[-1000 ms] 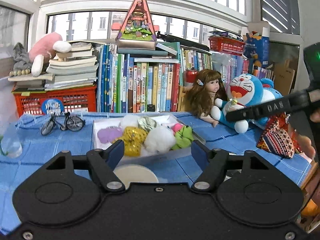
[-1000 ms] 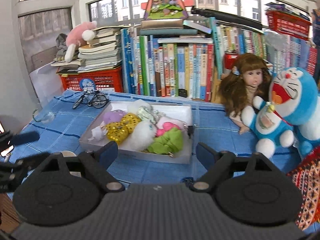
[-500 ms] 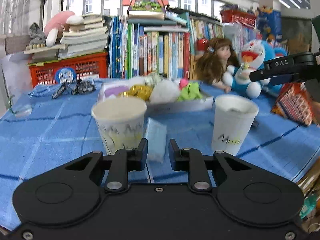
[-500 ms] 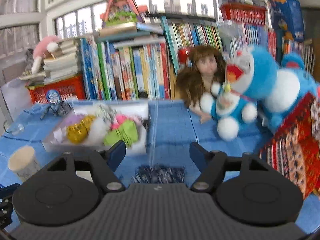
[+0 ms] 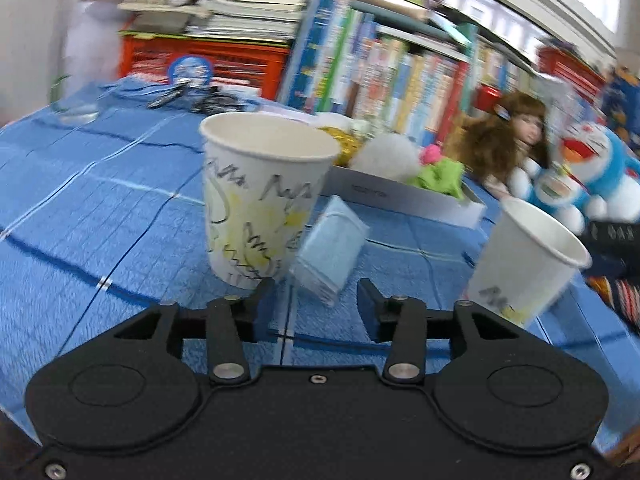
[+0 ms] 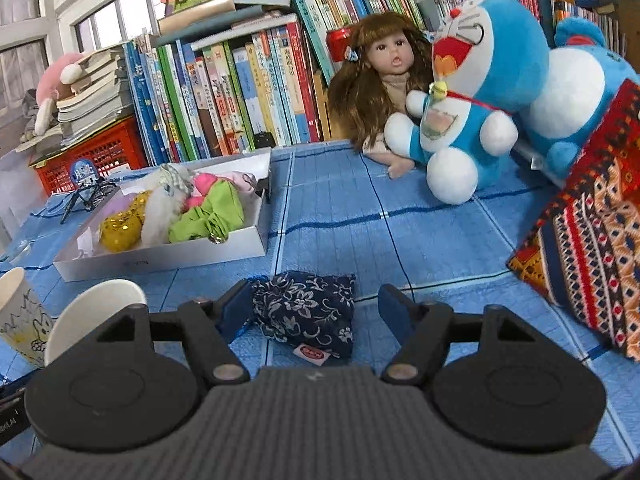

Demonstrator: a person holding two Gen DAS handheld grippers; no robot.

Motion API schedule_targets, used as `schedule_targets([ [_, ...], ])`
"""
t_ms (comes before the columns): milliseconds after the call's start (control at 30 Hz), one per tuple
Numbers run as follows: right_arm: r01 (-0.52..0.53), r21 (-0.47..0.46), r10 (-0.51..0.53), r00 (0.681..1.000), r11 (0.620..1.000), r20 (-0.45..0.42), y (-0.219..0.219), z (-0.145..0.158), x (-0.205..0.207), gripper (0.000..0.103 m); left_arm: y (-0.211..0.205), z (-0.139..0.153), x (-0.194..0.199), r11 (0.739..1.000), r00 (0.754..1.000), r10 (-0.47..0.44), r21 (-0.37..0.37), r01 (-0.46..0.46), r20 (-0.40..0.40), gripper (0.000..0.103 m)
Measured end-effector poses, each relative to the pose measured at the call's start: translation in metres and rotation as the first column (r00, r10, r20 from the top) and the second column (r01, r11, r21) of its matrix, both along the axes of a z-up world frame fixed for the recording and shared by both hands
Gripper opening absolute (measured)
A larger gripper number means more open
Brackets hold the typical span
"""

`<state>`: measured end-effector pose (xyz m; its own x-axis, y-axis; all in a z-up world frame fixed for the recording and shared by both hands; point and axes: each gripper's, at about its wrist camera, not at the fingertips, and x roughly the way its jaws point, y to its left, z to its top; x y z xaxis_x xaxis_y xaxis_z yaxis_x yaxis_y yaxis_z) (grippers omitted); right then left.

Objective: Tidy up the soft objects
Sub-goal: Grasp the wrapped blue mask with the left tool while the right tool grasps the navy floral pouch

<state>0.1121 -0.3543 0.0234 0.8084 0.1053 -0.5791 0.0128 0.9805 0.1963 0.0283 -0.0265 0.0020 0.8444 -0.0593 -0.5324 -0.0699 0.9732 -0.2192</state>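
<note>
In the left wrist view my left gripper is open and empty, low over the blue tablecloth. A light blue soft pack leans against a drawn-on paper cup just ahead of its fingers. In the right wrist view my right gripper is open, with a dark blue floral pouch lying on the cloth between its fingers. A white tray holds several soft items: a gold one, a white fluffy one, green and pink ones.
A second paper cup stands tilted in view at right of the left gripper. A doll, Doraemon plushes, a patterned cloth, rows of books and a red crate line the back. A toy bicycle sits left of the tray.
My left gripper has opened from nearly shut and moved closer to the cup and blue pack. My right gripper has dropped lower, so the floral pouch now lies between its fingers.
</note>
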Motion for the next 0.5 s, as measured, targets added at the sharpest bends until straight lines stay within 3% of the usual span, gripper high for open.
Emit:
schedule_targets([
  [167,-0.007,0.018,0.007,1.000,1.000,-0.004,0.000,-0.007,0.008,0.077,-0.004,-0.003,0.007,0.998,0.999,0.050,-0.047,-0.049,0.018,0.045],
  [300,0.006,-0.002,-0.006,1.000,1.000,0.002,0.001,-0.009,0.015,0.077,-0.009,-0.003,0.012,0.997,0.998,0.060,-0.042,-0.060,0.014,0.038],
  [400,0.021,-0.021,-0.022,1.000,1.000,-0.006,0.001,-0.013,0.023,0.077,-0.011,-0.004,0.016,0.996,0.997,0.074,-0.055,-0.074,0.001,0.018],
  [500,0.029,-0.051,-0.030,0.999,0.998,-0.016,0.002,-0.017,0.029,0.077,-0.013,-0.005,0.015,0.997,0.998,0.063,-0.038,-0.063,0.003,0.006],
])
